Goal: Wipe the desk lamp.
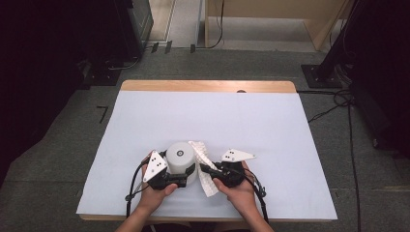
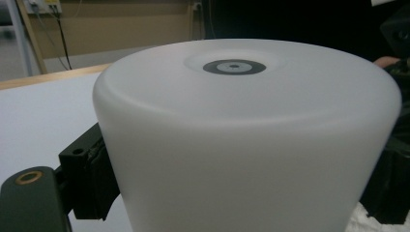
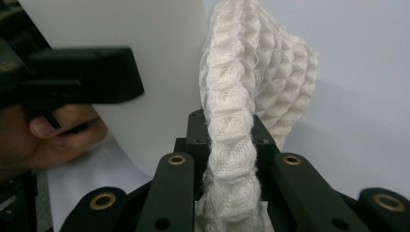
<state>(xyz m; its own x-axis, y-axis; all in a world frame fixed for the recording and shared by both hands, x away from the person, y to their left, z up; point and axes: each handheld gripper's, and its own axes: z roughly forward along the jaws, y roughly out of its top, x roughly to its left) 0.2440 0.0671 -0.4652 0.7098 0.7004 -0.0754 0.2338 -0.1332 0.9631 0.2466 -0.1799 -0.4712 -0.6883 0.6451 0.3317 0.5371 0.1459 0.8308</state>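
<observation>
Cup: white translucent plastic cup (image 1: 180,159), upside-down, dark ring mark at centre of its upturned base; stood near front-centre of the table, between the two grippers.
Cloth: white waffle-weave cloth strip (image 1: 205,169), draped against the cup's right side, one end trailing toward the front edge.
L gripper: left gripper (image 1: 186,175) is clamped on the cup's wall; in the left gripper view a black jaw is seen pressed to each side of the cup (image 2: 246,140).
R gripper: right gripper (image 1: 207,170) is closed on the cloth; in the right gripper view the strip (image 3: 237,140) is pinched between both jaws and rises beside the cup (image 3: 145,58).
Hands: left hand (image 1: 153,195) & right hand (image 1: 239,192) are wrapped round the gripper bodies.
Table: wooden table covered w/ white sheet (image 1: 208,121).
</observation>
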